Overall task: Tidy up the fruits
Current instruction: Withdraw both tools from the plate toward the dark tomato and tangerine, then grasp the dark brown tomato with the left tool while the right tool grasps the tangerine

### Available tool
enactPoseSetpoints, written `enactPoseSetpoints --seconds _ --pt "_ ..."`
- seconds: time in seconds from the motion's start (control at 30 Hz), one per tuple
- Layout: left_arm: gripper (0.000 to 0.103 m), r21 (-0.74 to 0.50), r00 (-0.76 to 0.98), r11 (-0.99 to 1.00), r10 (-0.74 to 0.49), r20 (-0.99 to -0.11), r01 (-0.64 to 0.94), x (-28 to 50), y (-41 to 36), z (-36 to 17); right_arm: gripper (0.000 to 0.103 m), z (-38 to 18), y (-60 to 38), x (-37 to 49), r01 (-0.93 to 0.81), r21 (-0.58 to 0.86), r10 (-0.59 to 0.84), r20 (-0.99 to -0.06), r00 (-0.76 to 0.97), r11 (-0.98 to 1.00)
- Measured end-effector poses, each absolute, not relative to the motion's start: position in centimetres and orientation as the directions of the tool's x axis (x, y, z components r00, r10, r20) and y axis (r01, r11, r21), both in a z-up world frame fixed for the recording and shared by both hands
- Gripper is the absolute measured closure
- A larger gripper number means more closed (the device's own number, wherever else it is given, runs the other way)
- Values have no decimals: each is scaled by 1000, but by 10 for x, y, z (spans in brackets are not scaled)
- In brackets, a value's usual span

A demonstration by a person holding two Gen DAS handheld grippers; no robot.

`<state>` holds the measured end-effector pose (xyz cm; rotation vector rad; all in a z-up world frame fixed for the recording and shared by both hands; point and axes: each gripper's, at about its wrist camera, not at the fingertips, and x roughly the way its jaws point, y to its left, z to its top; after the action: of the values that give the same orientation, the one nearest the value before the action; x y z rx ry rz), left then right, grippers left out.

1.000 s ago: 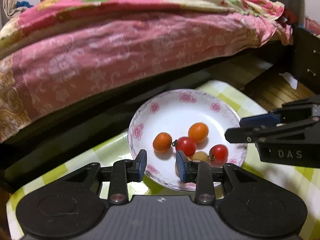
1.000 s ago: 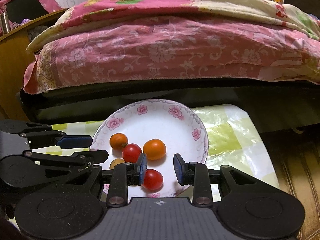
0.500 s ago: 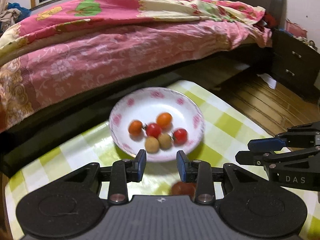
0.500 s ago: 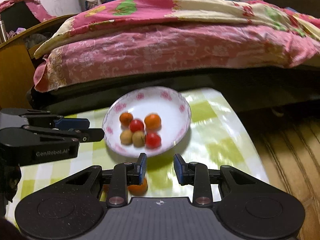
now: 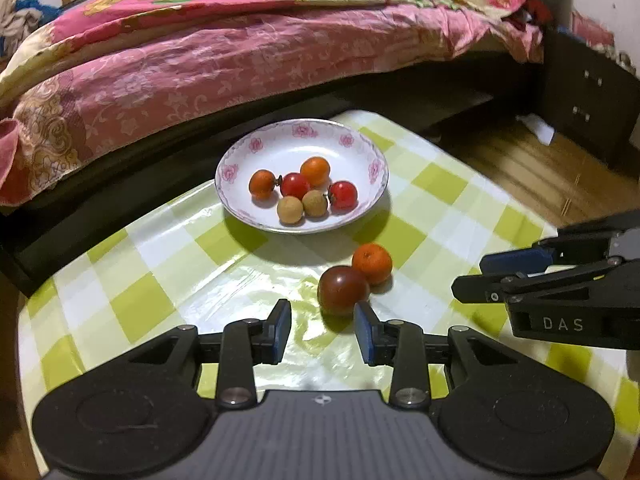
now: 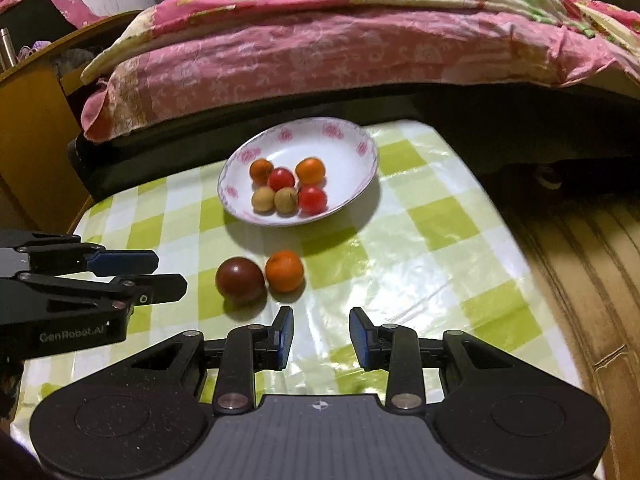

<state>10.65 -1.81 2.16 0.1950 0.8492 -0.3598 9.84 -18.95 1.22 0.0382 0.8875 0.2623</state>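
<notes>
A white plate with pink flowers (image 5: 288, 148) (image 6: 332, 152) sits at the far side of the checked table. It holds two small oranges, two red cherry tomatoes and two tan longans (image 5: 290, 210). On the cloth nearer to me lie a dark red round fruit (image 5: 343, 290) (image 6: 240, 280) and a small orange (image 5: 372, 263) (image 6: 284, 271), touching each other. My left gripper (image 5: 322, 320) (image 6: 170, 272) is open, just short of the dark fruit. My right gripper (image 6: 320, 322) (image 5: 468, 276) hovers to the right of the two loose fruits, its jaws opening with nothing between them.
The table wears a green and white checked plastic cloth (image 5: 440, 216). Behind it stands a bed with a pink floral quilt (image 5: 240, 52). A dark drawer unit (image 5: 588, 96) and wooden floor (image 6: 580, 248) lie to the right, a wooden cabinet (image 6: 32, 120) to the left.
Both grippers have drawn back from the plate, which now looks smaller and farther. The dark red fruit and the orange on the cloth have come into full view.
</notes>
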Motion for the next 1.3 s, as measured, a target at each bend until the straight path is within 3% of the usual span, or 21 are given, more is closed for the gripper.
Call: enactPoseSetpoints --seconds 0.33,1.07,1.3 --pt "59 121 607 901 -176 -775 416 111 -31 10 74 1 -180 107 -271 120 262 -769 584 955" --pt "56 48 572 868 -283 -769 495 134 -43 -13 73 3 -200 123 -193 174 255 -774 580 966" --pt "51 68 593 870 -273 -757 488 146 -49 -21 73 3 -203 124 -184 187 259 -777 574 965"
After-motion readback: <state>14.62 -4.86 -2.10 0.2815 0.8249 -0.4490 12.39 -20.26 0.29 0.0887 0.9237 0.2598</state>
